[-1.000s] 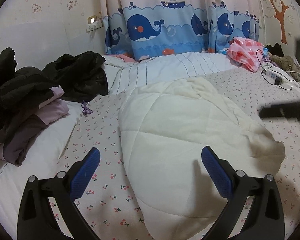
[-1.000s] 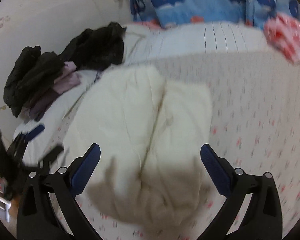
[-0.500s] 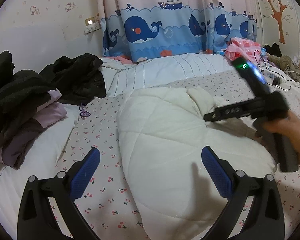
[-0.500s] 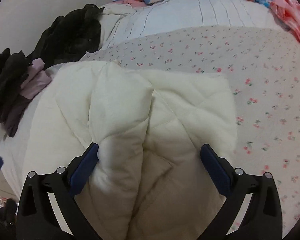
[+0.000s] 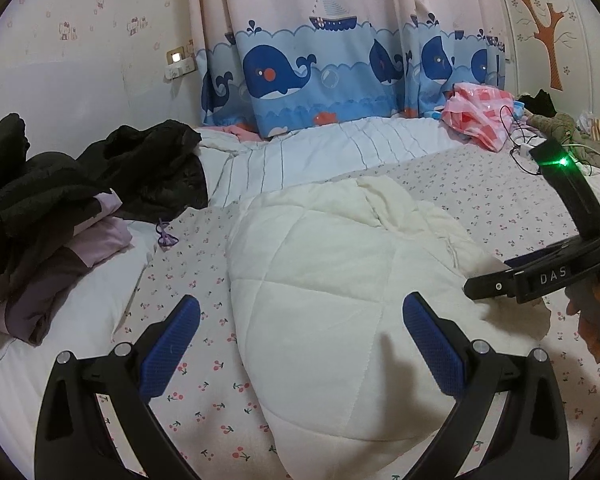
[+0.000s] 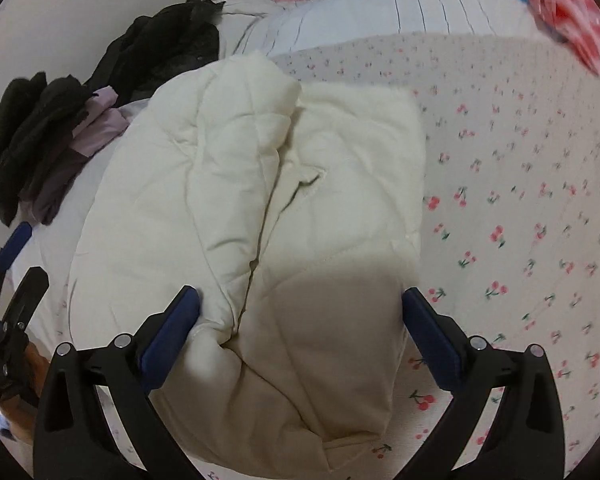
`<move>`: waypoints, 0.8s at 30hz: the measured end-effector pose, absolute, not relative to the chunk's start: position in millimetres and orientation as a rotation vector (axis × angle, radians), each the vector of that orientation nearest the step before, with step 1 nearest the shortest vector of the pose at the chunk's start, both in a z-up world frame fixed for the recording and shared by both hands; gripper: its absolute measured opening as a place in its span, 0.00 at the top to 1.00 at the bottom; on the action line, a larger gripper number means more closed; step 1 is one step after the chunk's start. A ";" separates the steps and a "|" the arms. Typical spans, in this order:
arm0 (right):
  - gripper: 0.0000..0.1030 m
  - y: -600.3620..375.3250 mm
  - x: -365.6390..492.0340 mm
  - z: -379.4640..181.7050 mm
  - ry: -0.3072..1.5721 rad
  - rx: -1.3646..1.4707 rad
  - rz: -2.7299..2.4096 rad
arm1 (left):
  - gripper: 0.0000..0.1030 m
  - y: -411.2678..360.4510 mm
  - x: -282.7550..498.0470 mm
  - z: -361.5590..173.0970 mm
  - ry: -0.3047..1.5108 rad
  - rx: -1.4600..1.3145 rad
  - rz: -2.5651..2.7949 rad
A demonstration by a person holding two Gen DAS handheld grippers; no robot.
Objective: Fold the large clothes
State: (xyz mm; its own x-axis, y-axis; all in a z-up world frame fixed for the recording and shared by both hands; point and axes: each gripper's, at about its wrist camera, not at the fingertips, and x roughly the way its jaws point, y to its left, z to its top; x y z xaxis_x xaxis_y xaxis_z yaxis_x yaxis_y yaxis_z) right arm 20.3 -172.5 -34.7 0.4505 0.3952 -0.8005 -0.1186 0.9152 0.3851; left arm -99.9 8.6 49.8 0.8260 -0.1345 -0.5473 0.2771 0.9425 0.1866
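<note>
My right claw (image 6: 300, 332) straddles the cream quilted jacket (image 6: 260, 208), spread wide. My left claw (image 5: 300, 340) hovers above it on the bed (image 5: 500, 208), also spread, gripping nothing.

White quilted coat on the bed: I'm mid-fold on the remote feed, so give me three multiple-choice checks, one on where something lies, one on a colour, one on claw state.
1. Where is the dark clothes pile relative to the white quilted coat in the left wrist view?
A. To its left
B. On top of it
C. To its right

2. What colour are the pads on the right claw?
A. Red
B. Blue
C. Green

3. How does the left claw stand?
A. Shut on the coat
B. Shut on the cherry-print sheet
C. Open, gripping nothing

Answers:
1. A, the pile sits at the left edge of the bed, apart from the coat.
2. B, both pads show dark blue.
3. C, its fingers are spread wide above the coat, with nothing between them.
</note>
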 end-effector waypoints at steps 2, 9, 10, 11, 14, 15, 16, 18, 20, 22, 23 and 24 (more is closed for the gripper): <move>0.06 -175.5 19.7 -29.9 1.038 0.303 0.324 | 0.06 13.9 -94.0 48.2 0.591 0.218 -0.241; 0.06 -202.1 31.1 -38.0 1.038 0.383 0.222 | 0.06 92.1 -33.5 18.4 0.846 -0.338 -0.266; 0.06 -203.3 33.7 -42.6 1.052 0.385 0.213 | 0.06 100.3 -26.9 12.0 0.862 -0.389 -0.258; 0.06 -204.0 37.1 -48.5 1.071 0.398 0.211 | 0.06 107.3 -20.8 5.2 0.877 -0.425 -0.244; 0.06 -205.2 47.7 -74.4 1.150 0.577 0.312 | 0.05 109.8 -6.9 -21.4 0.967 -0.466 -0.250; 0.06 -203.2 49.8 -83.6 1.183 0.622 0.338 | 0.05 108.0 -5.2 -28.5 0.985 -0.500 -0.272; 0.06 -200.9 51.3 -93.2 1.212 0.657 0.353 | 0.05 106.4 -4.4 -36.0 1.003 -0.547 -0.295; 0.06 -199.3 50.9 -98.8 1.197 0.685 0.370 | 0.06 98.1 -1.4 -47.7 1.089 -0.640 -0.464; 0.06 -192.0 51.3 -101.5 1.191 0.782 0.496 | 0.06 83.4 -10.0 -32.0 1.060 -0.527 -0.472; 0.06 -184.3 47.2 -101.4 1.186 0.837 0.556 | 0.06 65.9 -24.4 -8.5 1.004 -0.394 -0.512; 0.06 -178.7 42.0 -99.7 1.187 0.859 0.596 | 0.06 63.9 -30.9 0.2 0.985 -0.359 -0.510; 0.06 -174.4 37.6 -98.6 1.191 0.870 0.633 | 0.06 64.6 -37.1 7.4 0.972 -0.337 -0.504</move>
